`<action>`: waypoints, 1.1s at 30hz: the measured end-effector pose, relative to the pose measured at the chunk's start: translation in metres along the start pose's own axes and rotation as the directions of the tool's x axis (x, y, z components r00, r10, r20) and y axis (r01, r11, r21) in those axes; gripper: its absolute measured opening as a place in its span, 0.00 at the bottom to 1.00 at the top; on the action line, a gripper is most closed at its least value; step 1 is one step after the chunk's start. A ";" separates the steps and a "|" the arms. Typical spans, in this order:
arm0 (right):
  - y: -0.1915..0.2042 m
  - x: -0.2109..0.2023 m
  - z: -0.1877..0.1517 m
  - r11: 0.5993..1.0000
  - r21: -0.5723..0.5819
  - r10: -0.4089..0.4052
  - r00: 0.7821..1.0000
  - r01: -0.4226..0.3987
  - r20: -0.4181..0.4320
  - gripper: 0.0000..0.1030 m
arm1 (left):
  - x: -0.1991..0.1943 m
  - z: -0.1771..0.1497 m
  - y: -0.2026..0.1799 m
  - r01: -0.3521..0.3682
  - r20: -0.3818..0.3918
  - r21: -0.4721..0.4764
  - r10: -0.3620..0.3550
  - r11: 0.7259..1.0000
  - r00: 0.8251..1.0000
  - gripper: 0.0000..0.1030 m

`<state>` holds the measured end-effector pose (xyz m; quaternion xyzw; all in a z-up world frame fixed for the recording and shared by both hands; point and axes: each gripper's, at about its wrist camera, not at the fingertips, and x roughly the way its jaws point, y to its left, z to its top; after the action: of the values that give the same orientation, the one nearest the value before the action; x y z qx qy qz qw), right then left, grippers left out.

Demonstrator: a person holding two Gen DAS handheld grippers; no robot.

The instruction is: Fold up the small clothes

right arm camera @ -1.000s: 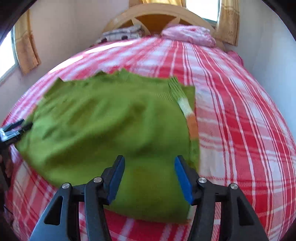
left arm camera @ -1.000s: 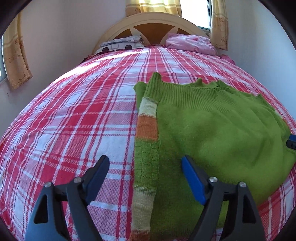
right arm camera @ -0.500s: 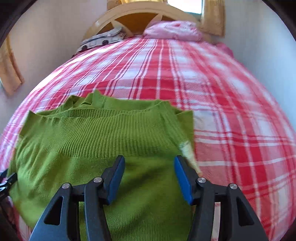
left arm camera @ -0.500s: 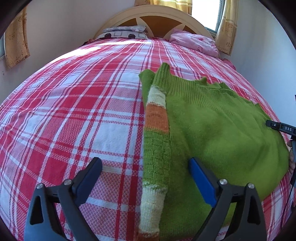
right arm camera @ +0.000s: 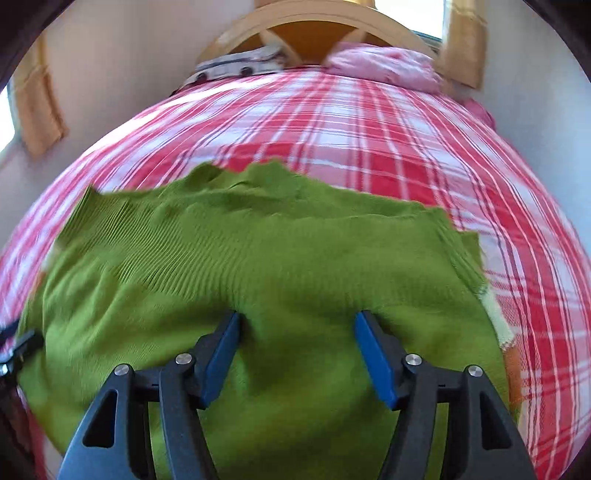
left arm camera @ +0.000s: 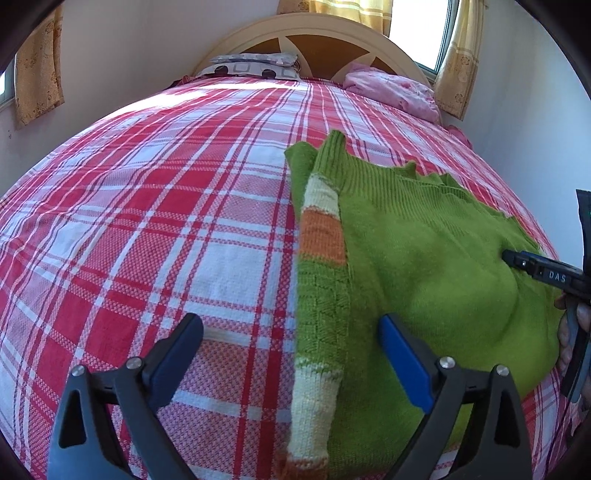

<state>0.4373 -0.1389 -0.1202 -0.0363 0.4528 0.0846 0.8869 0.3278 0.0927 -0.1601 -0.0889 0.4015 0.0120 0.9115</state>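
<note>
A green knitted sweater [left arm camera: 424,258] lies flat on a bed covered by a red-and-white plaid sheet [left arm camera: 166,221], on the half of the bed nearer the camera and toward the right side of the left wrist view. Its striped sleeve [left arm camera: 321,277], banded cream, orange and green, is folded in along the sweater's left edge, and its long axis runs straight away from the viewer toward the headboard [left arm camera: 314,33].

The left gripper [left arm camera: 291,354] hovers with its 2 jaws spread wide and nothing held; the sleeve passes between them without touching either pad, so this hand is the nearer 1 to the sleeve. The right gripper [right arm camera: 295,343] sits over the middle of the sweater's body, its jaws opening, with fingertips pressing into the knit and a low ridge of fabric between them, not pinched.

The left wrist view alone shows the sleeve's full length, plus the other tool at the sweater's right edge. The right wrist view, somewhat blurred, alone shows the ribbed hem and far edge of the sweater. A patterned pillow [left arm camera: 255,64] and a pink bundle [left arm camera: 391,88] lie by the headboard, well apart.
</note>
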 end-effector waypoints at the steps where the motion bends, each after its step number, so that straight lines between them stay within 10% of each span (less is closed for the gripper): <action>1: 0.005 -0.002 0.000 0.999 -0.026 -0.020 1.000 0.020 0.001 0.62 | 0.000 0.000 0.000 0.001 0.001 -0.001 -0.001 1.000 1.000 0.96; 11: 0.009 0.016 0.026 0.996 0.001 -0.087 0.996 0.087 -0.008 0.65 | 0.000 0.001 0.005 0.018 0.002 -0.011 -0.017 1.000 1.000 0.97; 19: 0.064 -0.050 -0.019 0.990 -0.123 0.082 0.989 -0.066 0.125 0.65 | -0.011 -0.002 0.024 0.052 0.063 -0.122 -0.045 0.991 0.997 0.97; 33: 0.207 -0.103 -0.108 0.826 -0.548 0.258 0.951 -0.127 0.168 0.65 | -0.023 0.034 0.078 -0.038 0.104 -0.144 0.053 0.989 0.993 0.97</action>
<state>0.2542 0.0369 -0.0982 -0.2235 0.3046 0.2999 0.8760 0.3301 0.1761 -0.1328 -0.1435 0.3521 0.0659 0.9226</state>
